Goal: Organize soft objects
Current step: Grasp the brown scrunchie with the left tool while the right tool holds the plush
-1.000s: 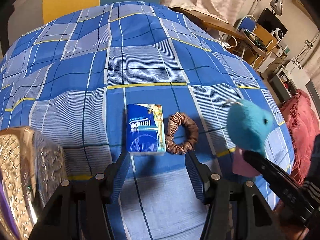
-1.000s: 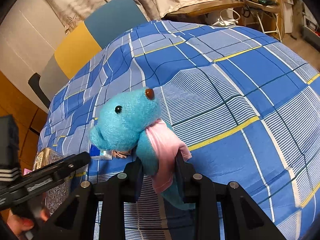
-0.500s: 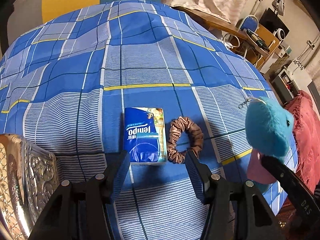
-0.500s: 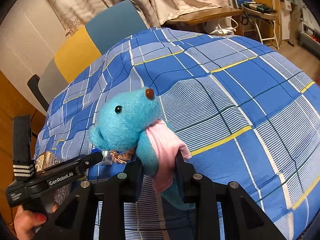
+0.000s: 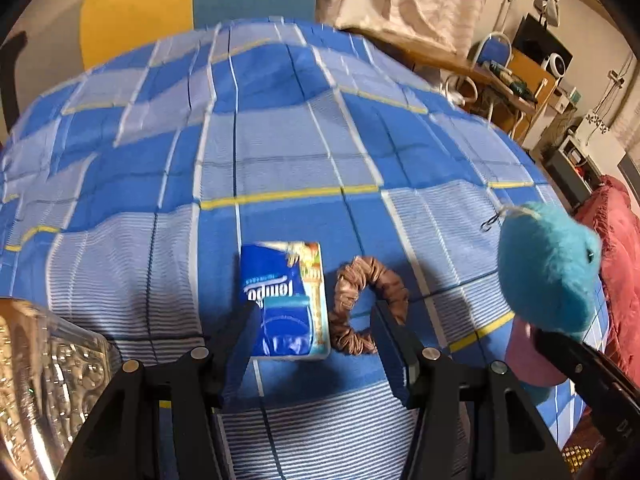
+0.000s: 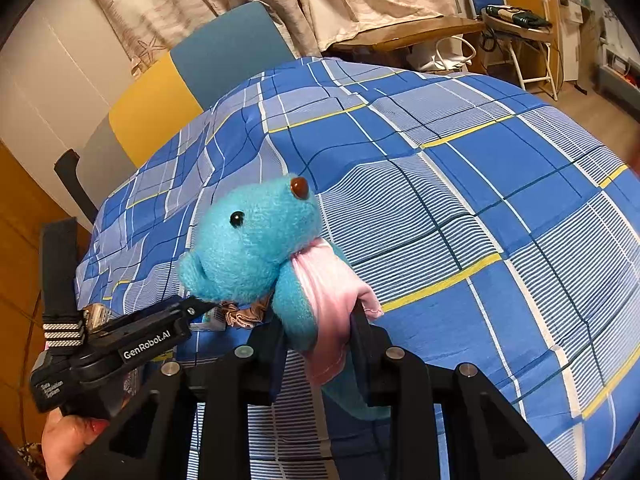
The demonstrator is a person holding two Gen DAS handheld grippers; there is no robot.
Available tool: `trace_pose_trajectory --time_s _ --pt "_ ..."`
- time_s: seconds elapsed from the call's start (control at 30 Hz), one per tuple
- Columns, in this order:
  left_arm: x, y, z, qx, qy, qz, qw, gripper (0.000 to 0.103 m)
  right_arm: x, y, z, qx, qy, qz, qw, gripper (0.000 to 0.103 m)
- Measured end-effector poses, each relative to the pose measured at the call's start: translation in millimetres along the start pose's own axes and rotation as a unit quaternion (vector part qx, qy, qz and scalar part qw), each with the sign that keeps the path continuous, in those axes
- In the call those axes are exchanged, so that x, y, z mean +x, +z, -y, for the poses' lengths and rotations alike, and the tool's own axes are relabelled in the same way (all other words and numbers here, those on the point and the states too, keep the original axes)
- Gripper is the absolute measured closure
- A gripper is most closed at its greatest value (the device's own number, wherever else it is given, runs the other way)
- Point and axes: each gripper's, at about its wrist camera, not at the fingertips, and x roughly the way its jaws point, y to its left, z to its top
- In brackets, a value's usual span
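My right gripper (image 6: 316, 320) is shut on a turquoise plush toy (image 6: 256, 240) with a pink scarf (image 6: 332, 300), held above the bed. The toy also shows at the right of the left wrist view (image 5: 548, 268). My left gripper (image 5: 312, 320) is open, low over the bed. A blue tissue pack (image 5: 284, 300) lies between its fingers, and a brown scrunchie (image 5: 368, 304) lies just right of the pack, by the right finger. In the right wrist view the left gripper (image 6: 120, 344) is at the lower left, with the scrunchie (image 6: 244, 312) partly hidden behind the toy.
A blue plaid bedspread (image 5: 280, 140) covers the bed. A shiny embossed silver container (image 5: 44, 380) stands at the left edge of the left wrist view. A yellow and blue headboard (image 6: 192, 80) is behind. A red cloth (image 5: 616, 260) and furniture (image 5: 520, 72) are to the right.
My left gripper moved forward, so the tissue pack now sits between its fingers. My right gripper carried the plush toy rightward and away from the left gripper.
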Motion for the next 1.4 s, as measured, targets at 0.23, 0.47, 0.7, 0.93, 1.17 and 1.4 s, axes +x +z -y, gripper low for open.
trace_pose_trajectory --time_s 0.23,0.47,0.7,0.93,1.17,1.4 --pt "-4 0 34 0.082 -0.016 0.008 0.9965 0.045 -4 2 5 0.011 -0.003 0.007 1.000 0.075" --pt "21 2 56 0.155 0.017 -0.024 0.9874 0.045 -6 5 9 0.019 -0.002 0.009 1.000 0.075" --pt "44 -3 66 0.195 0.016 -0.058 0.9790 0.055 -6 6 14 0.029 0.000 0.008 1.000 0.075" --pt "43 -12 61 0.170 0.003 -0.059 0.9837 0.089 -7 8 20 0.040 -0.002 0.012 0.999 0.075" --pt "13 -17 57 0.129 -0.018 -0.033 0.9910 0.092 -4 6 19 0.034 -0.005 0.009 0.999 0.075" --pt "-46 -30 51 0.091 -0.064 0.009 0.9938 0.093 0 4 15 0.023 -0.011 0.006 1.000 0.075"
